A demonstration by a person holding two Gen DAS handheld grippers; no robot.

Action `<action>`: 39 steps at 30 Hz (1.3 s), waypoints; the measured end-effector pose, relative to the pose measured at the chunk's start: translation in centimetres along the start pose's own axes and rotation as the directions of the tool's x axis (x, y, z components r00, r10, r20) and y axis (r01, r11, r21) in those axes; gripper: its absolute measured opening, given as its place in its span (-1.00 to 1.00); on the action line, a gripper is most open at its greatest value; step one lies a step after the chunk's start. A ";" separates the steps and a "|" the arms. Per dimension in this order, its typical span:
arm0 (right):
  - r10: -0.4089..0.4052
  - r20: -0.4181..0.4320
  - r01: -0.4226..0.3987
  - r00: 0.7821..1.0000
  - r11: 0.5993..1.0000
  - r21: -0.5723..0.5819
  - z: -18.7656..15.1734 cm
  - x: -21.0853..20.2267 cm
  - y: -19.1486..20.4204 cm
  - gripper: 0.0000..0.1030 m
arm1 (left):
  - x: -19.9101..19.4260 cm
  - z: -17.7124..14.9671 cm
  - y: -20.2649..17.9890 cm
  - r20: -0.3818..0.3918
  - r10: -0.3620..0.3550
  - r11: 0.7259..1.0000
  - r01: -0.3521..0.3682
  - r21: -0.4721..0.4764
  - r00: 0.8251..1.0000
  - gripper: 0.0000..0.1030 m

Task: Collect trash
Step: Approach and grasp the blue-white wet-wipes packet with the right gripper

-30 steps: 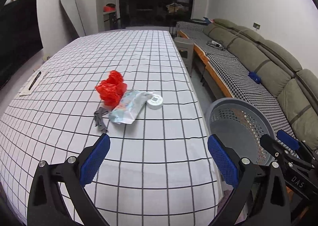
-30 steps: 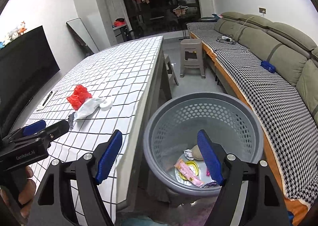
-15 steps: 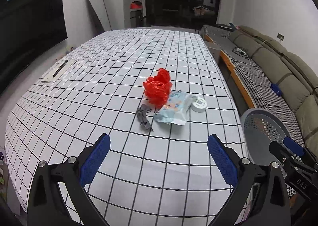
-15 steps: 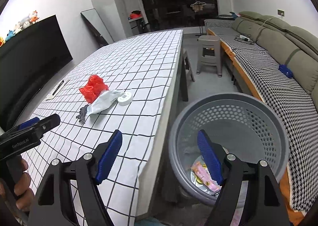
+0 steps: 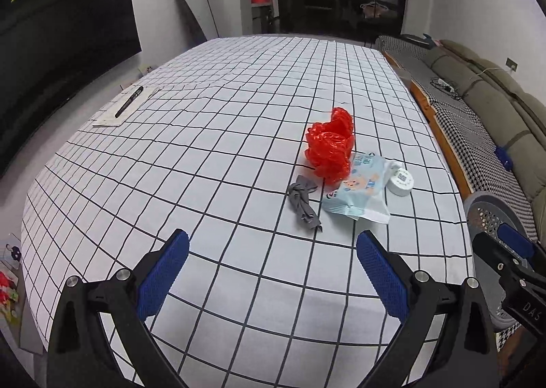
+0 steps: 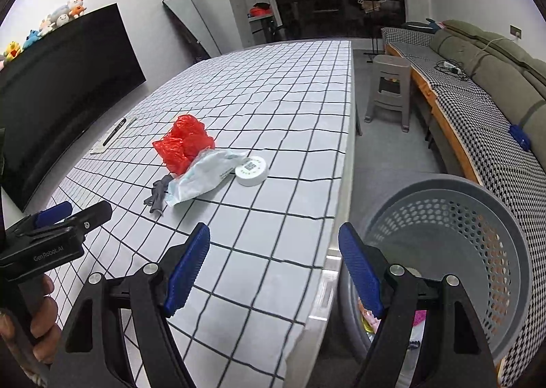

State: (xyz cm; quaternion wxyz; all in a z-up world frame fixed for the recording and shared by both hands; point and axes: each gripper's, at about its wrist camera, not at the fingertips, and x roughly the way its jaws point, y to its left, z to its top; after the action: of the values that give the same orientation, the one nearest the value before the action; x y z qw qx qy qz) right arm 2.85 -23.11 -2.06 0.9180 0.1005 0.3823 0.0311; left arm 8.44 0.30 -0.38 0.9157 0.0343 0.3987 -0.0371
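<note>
We see our right gripper [image 6: 273, 251] spread empty over the table edge [image 6: 336, 217], red bag [image 6: 182, 143] ahead, grey basket [image 6: 477, 251] beside.

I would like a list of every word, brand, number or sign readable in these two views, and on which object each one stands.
"GenRobot.AI": on the body of the left gripper, seen in the right wrist view.
"DAS": on the body of the right gripper, seen in the left wrist view; more letters may be cut off.
Wipes packet: printed characters and a cartoon face, too small to read.
White round lid: a square code, not readable.
</note>
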 end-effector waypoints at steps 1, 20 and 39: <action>0.003 -0.005 -0.003 1.000 1.000 -0.005 0.2 0.3 0.3 0.45 | 0.2 0.1 0.2 -0.002 0.005 1.000 -0.005 -0.001 1.000 0.88; 0.037 -0.118 -0.048 0.992 0.994 -0.097 3.1 8.2 7.0 0.45 | 3.6 0.9 3.6 0.005 0.061 0.998 -0.061 0.005 0.998 0.88; -0.114 -0.138 0.110 0.984 0.993 -0.037 3.5 9.2 3.9 0.45 | 5.4 0.8 3.9 0.000 0.015 1.000 -0.015 -0.024 1.000 0.88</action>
State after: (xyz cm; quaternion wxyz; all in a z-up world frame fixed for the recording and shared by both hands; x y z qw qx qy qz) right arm 11.92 -18.63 -5.24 0.8907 0.0628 0.4503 -0.0079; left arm 13.05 3.86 -3.71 0.9163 0.0264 0.3989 -0.0253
